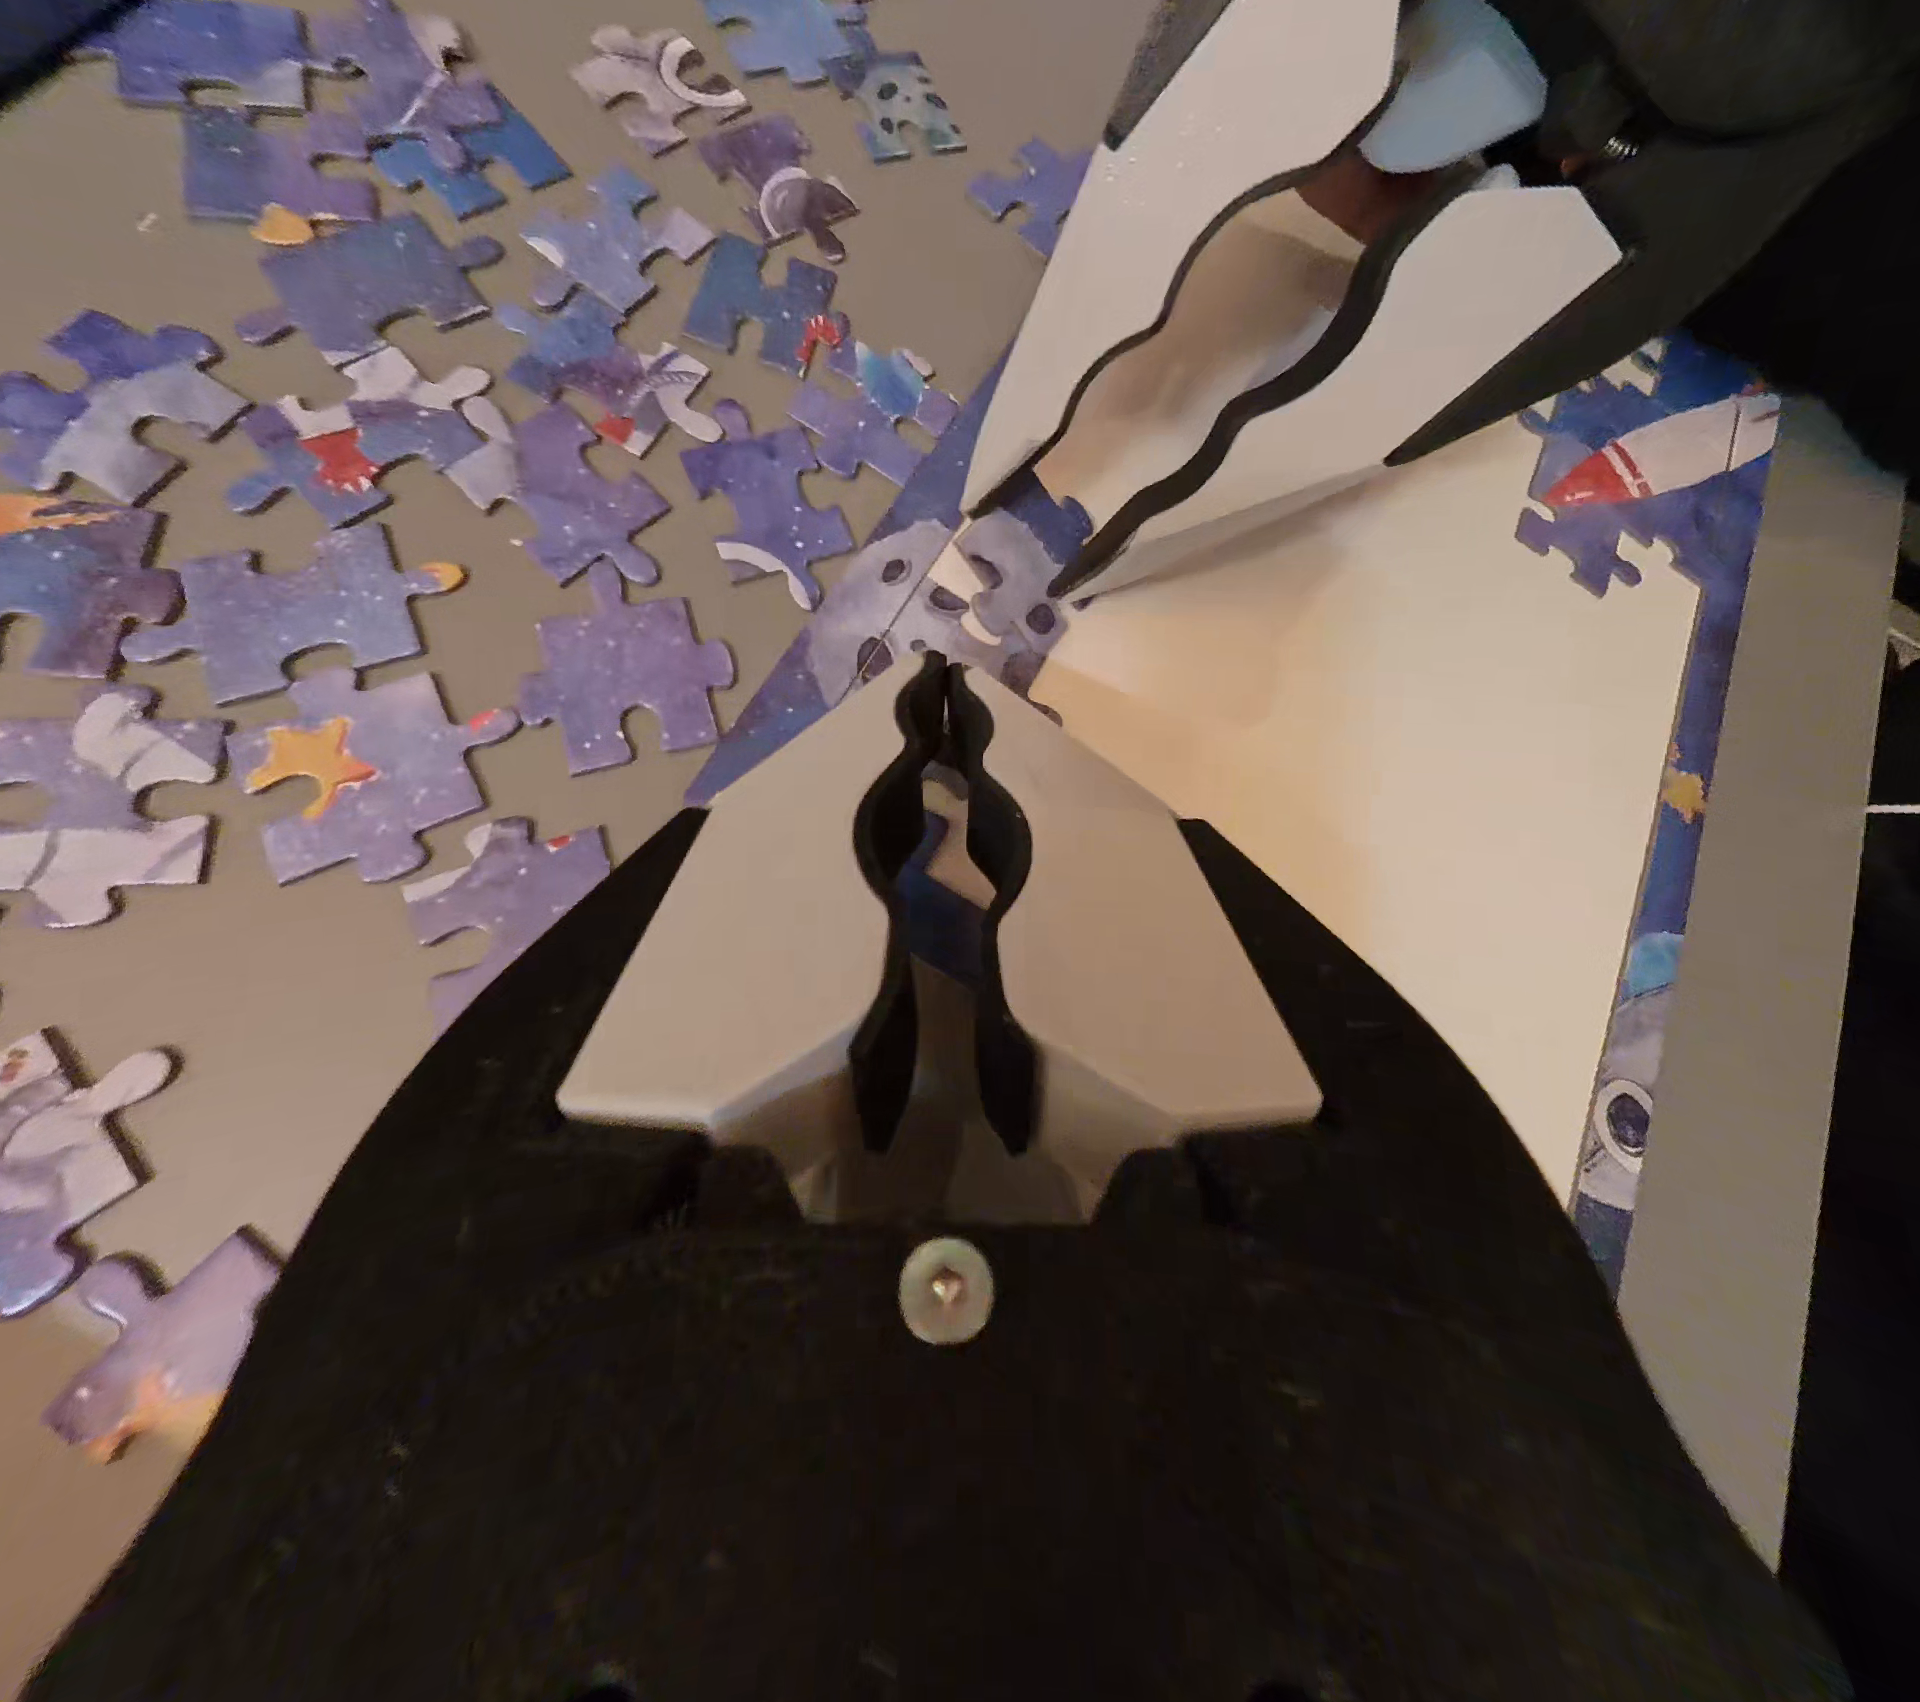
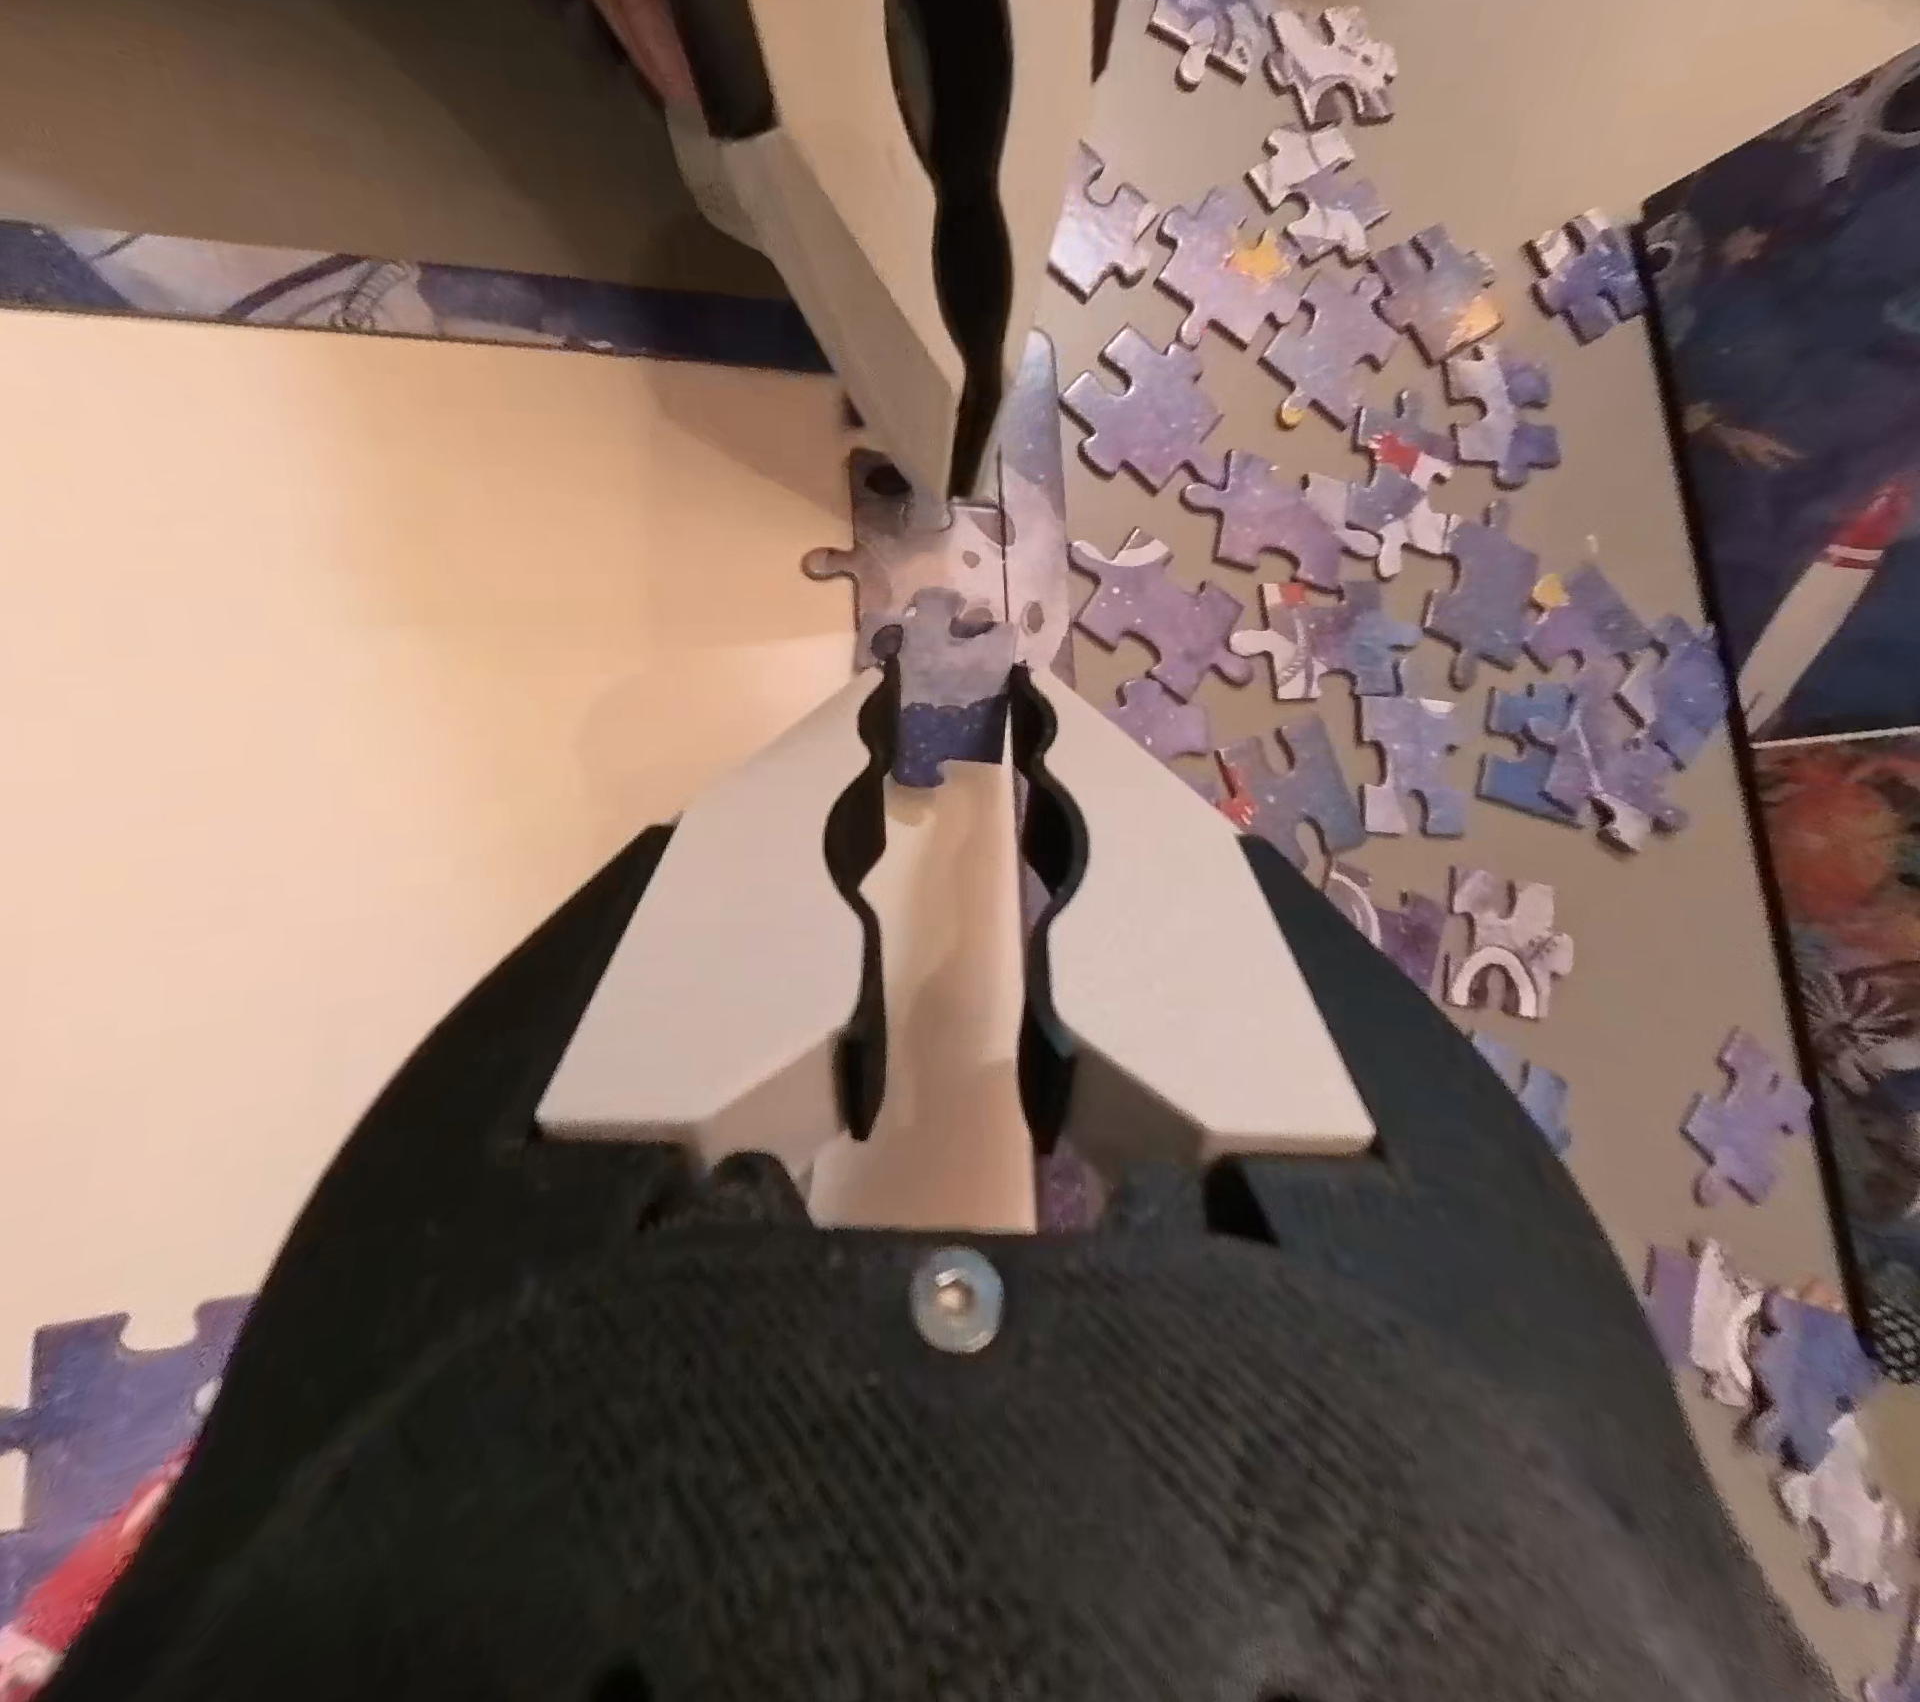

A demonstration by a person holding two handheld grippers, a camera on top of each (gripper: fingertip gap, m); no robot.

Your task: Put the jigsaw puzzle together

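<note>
The right gripper [image 2: 948, 696] grips a puzzle piece [image 2: 951, 686], grey-lilac at the far end and dark starry blue at the near end, with one black fingertip [image 2: 883, 707] against its left edge and the other against its right edge. The piece lies flat at the corner of a white puzzle tray [image 2: 364, 613], its far knob meeting a grey cratered piece [image 2: 894, 551] already seated in the corner beside the tray's blue printed border [image 2: 1034, 530]. The left gripper [image 1: 943, 676] comes in from the opposite side, its fingertips pinched together with nothing visibly between them, the tips resting at or just above the cratered corner piece; actual contact cannot be told. In the left wrist view the right gripper [image 1: 1023, 546] straddles the same piece [image 1: 1039, 525] from above. Loose purple and blue puzzle pieces [image 1: 623, 676] lie scattered over the grey table [image 1: 312, 1008] beside the tray, and a rocket-printed group [image 1: 1652, 457] sits along the tray's far edge.
</note>
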